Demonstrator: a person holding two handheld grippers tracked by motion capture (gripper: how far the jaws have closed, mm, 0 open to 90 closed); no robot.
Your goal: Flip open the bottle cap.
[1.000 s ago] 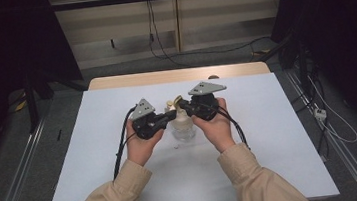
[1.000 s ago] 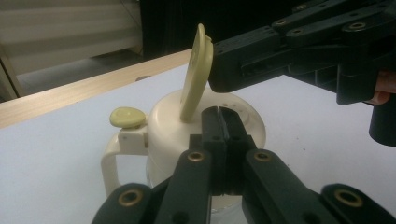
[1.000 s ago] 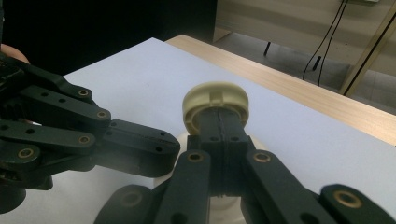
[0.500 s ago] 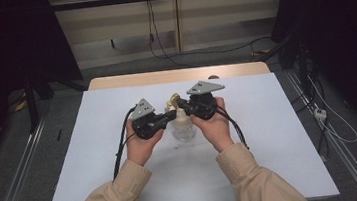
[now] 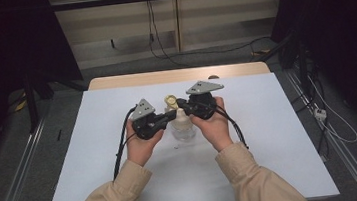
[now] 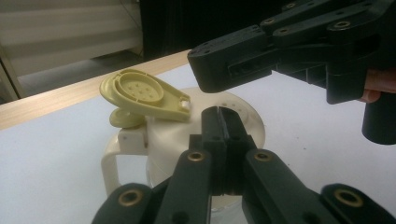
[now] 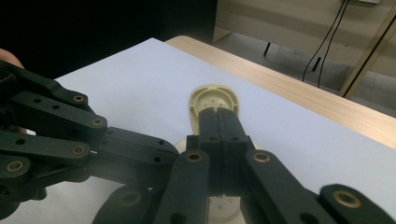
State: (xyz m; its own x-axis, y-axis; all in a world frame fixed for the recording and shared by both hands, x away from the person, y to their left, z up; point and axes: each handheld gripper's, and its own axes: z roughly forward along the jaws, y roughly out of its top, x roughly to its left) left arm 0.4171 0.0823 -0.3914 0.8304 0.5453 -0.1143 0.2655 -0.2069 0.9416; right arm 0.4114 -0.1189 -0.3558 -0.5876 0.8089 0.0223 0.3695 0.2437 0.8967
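A small clear container (image 5: 183,130) with a cream lid (image 6: 243,119) and a side handle (image 6: 114,161) stands at the middle of the white table. Its yellow flip cap (image 5: 170,100) (image 6: 142,93) (image 7: 214,99) is swung open and stands up at the far side. My left gripper (image 5: 167,119) (image 6: 223,122) is shut, with its tips resting over the cream lid and nothing between them. My right gripper (image 5: 179,103) (image 7: 219,115) is shut too, and its tips are at the inner face of the open cap. The two grippers cross just above the lid.
The white table top (image 5: 270,136) has free room on every side of the container. A wooden edge (image 5: 179,75) runs along the far side. Cables (image 5: 121,151) trail from the grippers toward the person's sleeves.
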